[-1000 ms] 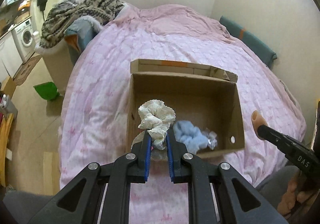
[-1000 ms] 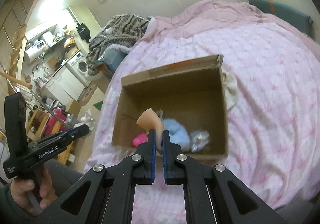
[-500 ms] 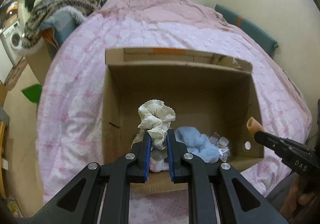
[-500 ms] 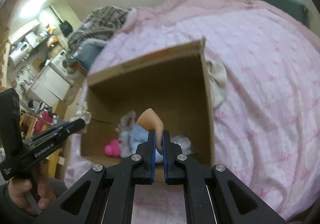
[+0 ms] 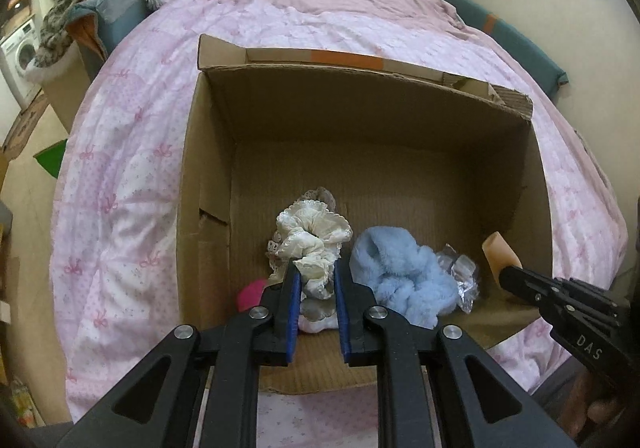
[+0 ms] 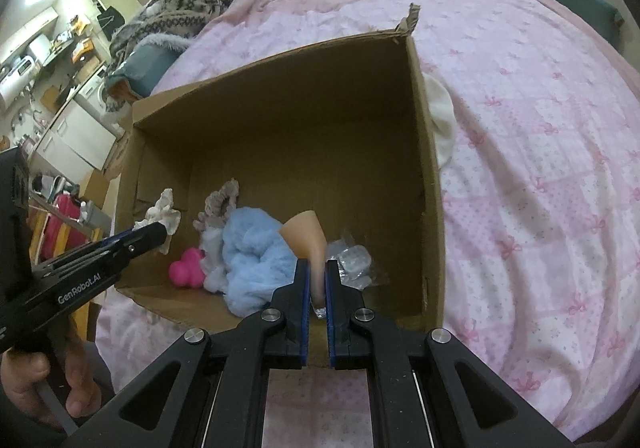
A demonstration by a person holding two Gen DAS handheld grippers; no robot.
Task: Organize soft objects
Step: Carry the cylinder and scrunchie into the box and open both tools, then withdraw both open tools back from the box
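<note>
Cardboard box (image 5: 400, 120) on the bed takes the soft things: the left hand-held gripper (image 5: 316, 280) pinches a cream scrunchie (image 5: 312, 236) over its near-left floor, the right hand-held gripper (image 6: 317, 276) clamps a beige sponge (image 6: 306, 234), both poised for dropping in.

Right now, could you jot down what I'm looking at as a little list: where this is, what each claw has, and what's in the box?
place: pink bedspread on a bed
box: open cardboard box on the bedspread
left claw: shut on a cream frilly scrunchie, above the box floor
right claw: shut on a tan sponge, over the box
inside box: fluffy blue cloth, pink toy, clear plastic wrapper
</note>
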